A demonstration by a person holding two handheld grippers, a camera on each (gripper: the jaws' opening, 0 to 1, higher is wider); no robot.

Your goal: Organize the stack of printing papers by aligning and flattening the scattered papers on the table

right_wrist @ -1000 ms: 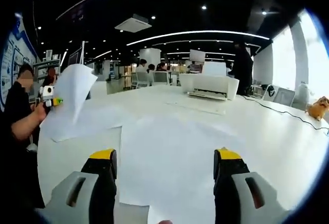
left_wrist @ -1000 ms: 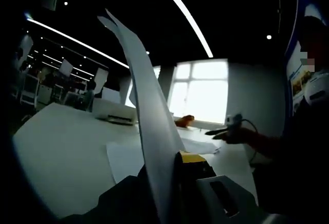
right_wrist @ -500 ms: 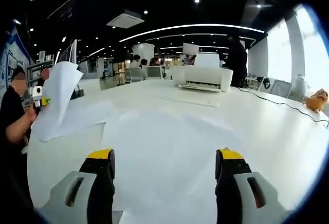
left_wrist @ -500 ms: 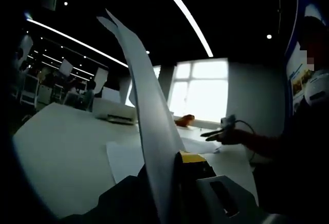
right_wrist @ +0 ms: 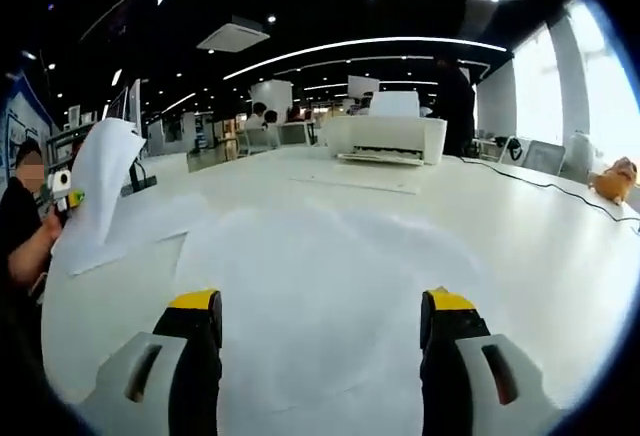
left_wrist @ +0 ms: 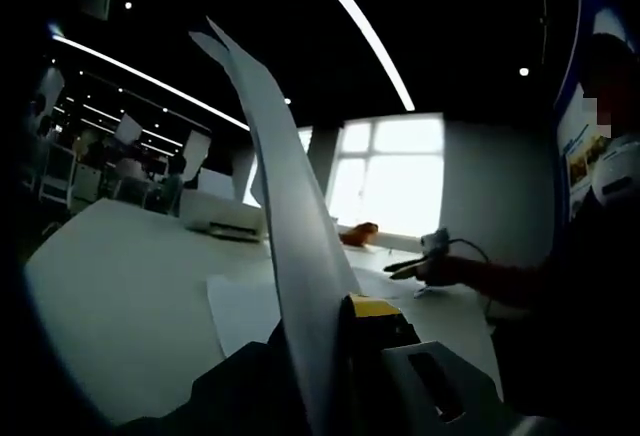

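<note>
My left gripper (left_wrist: 328,321) is shut on a white paper sheet (left_wrist: 275,166) that stands upright from its jaws and curls at the top. The same held sheet (right_wrist: 100,181) and left gripper (right_wrist: 66,192) appear at the far left of the right gripper view, in a person's hand. More white sheets (right_wrist: 300,266) lie loosely spread on the white table (right_wrist: 540,256). My right gripper (right_wrist: 320,308) hovers low over them, open, with nothing between its yellow-tipped jaws. It also appears over the table's far side as the right gripper (left_wrist: 412,267).
A white printer (right_wrist: 385,136) sits at the back of the table, with a flat sheet (right_wrist: 355,182) in front of it. A thin cable (right_wrist: 545,196) runs toward an orange toy (right_wrist: 612,178) at the right edge. People sit at desks beyond.
My right gripper has moved forward over the spread sheets and, seen from the left gripper, has drifted left and slightly lower. The left gripper and its sheet have stayed still.
</note>
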